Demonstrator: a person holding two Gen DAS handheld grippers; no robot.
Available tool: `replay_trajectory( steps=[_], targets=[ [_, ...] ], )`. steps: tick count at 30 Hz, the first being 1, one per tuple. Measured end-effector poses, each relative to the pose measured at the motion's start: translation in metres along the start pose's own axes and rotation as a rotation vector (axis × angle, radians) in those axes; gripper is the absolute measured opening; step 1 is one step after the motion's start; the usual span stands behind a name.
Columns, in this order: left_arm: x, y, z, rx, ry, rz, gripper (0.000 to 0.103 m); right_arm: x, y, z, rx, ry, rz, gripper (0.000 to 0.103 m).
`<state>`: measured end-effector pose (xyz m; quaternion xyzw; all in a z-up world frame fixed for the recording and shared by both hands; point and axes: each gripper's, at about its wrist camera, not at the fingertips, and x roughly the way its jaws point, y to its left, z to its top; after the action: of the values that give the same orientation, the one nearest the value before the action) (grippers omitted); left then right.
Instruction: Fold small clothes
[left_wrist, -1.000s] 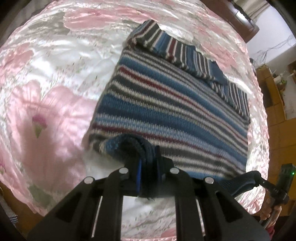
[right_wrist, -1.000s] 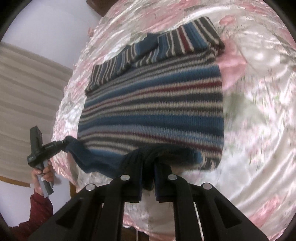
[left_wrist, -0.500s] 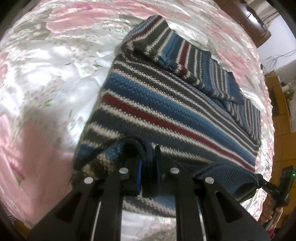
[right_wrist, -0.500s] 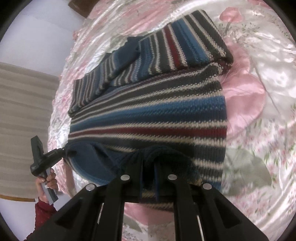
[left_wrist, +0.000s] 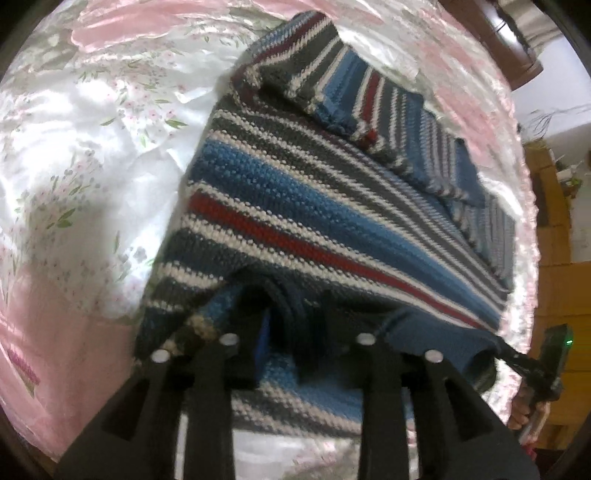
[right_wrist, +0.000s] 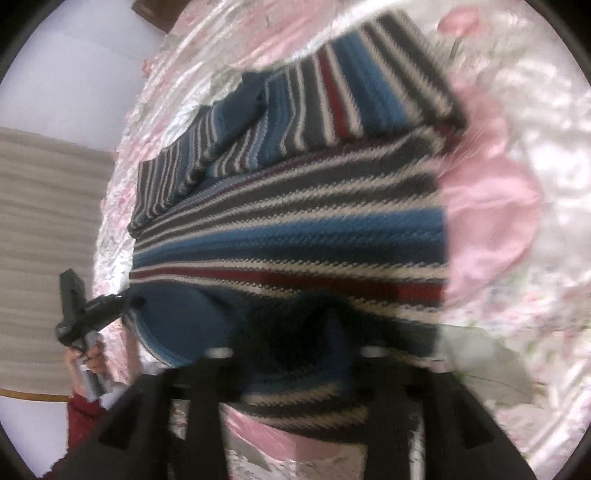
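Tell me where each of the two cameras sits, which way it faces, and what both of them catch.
Left wrist: sits on the left gripper, faces forward over the striped sweater on the floral bedspread; the right gripper and its hand show at far right.
Right wrist: sits on the right gripper, faces forward over the same sweater; the left gripper, a hand and a red sleeve show at left.
Shared: the sweater, the bedspread, each other's gripper; both grippers pinch the sweater's near edge.
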<state>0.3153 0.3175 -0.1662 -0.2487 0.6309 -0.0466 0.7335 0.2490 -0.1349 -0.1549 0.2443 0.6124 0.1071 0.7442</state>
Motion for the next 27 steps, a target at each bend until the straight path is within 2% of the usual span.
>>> replay_trajectory(
  steps=[1,2,3,4,8,10,15,19,21,25,27],
  targets=[
    [-0.006,0.002,-0.001,-0.005,-0.001,-0.015,0.038,-0.010,0.000,0.000,-0.016,-0.034,-0.048,0.073],
    [-0.015,0.005,-0.002,-0.012,-0.021,-0.005,0.046,-0.017,-0.001,0.000,-0.028,-0.046,-0.070,0.073],
    [-0.024,0.007,-0.002,-0.012,-0.057,0.030,0.068,-0.023,-0.002,0.001,-0.034,-0.054,-0.080,0.072],
    [-0.034,0.009,-0.002,-0.008,-0.096,0.064,0.072,-0.030,-0.005,0.001,-0.033,-0.063,-0.082,0.072],
    [-0.068,0.014,-0.001,0.026,-0.185,0.131,0.072,-0.050,-0.009,-0.003,-0.055,-0.074,-0.089,0.071],
    [-0.072,0.010,0.000,0.065,-0.189,0.151,0.072,-0.051,-0.004,-0.004,-0.088,-0.073,-0.094,0.071],
    [-0.056,-0.019,0.002,0.210,-0.157,0.188,0.073,-0.032,0.017,0.001,-0.171,-0.036,-0.090,0.071],
    [-0.033,-0.042,0.002,0.338,-0.114,0.165,0.074,-0.010,0.033,0.008,-0.229,0.001,-0.072,0.074],
    [-0.018,-0.051,0.005,0.400,-0.080,0.155,0.074,-0.001,0.039,0.012,-0.265,0.016,-0.077,0.080],
    [0.001,-0.050,0.013,0.434,-0.052,0.204,0.074,0.015,0.045,0.018,-0.321,0.054,-0.082,0.081],
    [0.005,-0.046,0.017,0.450,-0.037,0.181,0.074,0.023,0.045,0.021,-0.340,0.086,-0.066,0.084]
  ],
)
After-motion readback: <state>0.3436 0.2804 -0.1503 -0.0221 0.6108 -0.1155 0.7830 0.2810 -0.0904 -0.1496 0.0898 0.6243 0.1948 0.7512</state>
